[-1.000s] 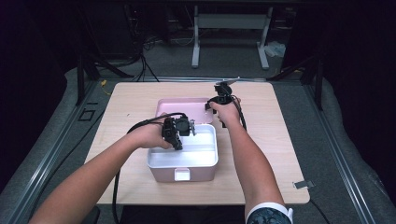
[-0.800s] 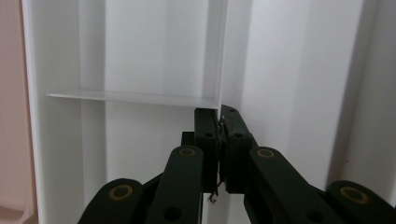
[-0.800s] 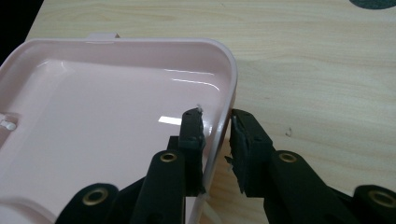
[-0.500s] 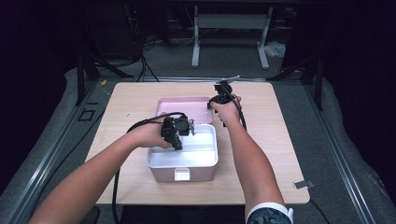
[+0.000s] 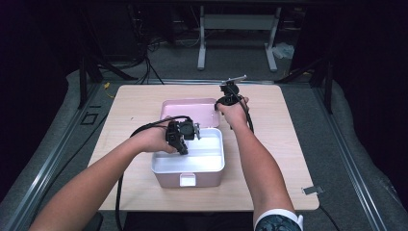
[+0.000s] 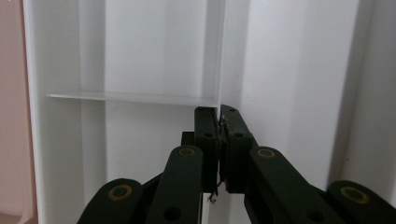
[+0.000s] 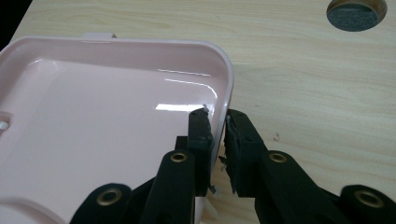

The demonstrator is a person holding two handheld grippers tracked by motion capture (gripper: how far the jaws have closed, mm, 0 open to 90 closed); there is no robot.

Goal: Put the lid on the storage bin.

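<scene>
Nearest the person, a pink rectangular plastic box with a white inner tray (image 5: pixel 188 166) sits on the pale wooden surface (image 5: pixel 284 159), its front latch facing the near edge. The left tool (image 5: pixel 184 144) reaches down into the box from its left rear corner. In the left gripper view the left tool (image 6: pixel 219 116) has its jaws pressed together on a thin white upright divider wall (image 6: pixel 221 56) of the tray, with the wall's edge running straight up from between the tips and a white cross partition (image 6: pixel 130 97) branching off to one side.

Just behind the box, and touching its rear edge, the pink rounded-corner plastic lid (image 5: pixel 190 111) lies flat on the surface with its hollow side up. The right tool (image 5: pixel 226 103) is at the lid's right rim. In the right gripper view the right tool (image 7: pixel 218 122) straddles that rim near a rounded corner of the lid (image 7: pixel 93 121): one jaw sits inside the hollow, the other outside over the bare wood, and they have just been closing, now clamped on the rim between them. A round cable hole (image 7: pixel 356 13) sits in the surface farther off.
</scene>
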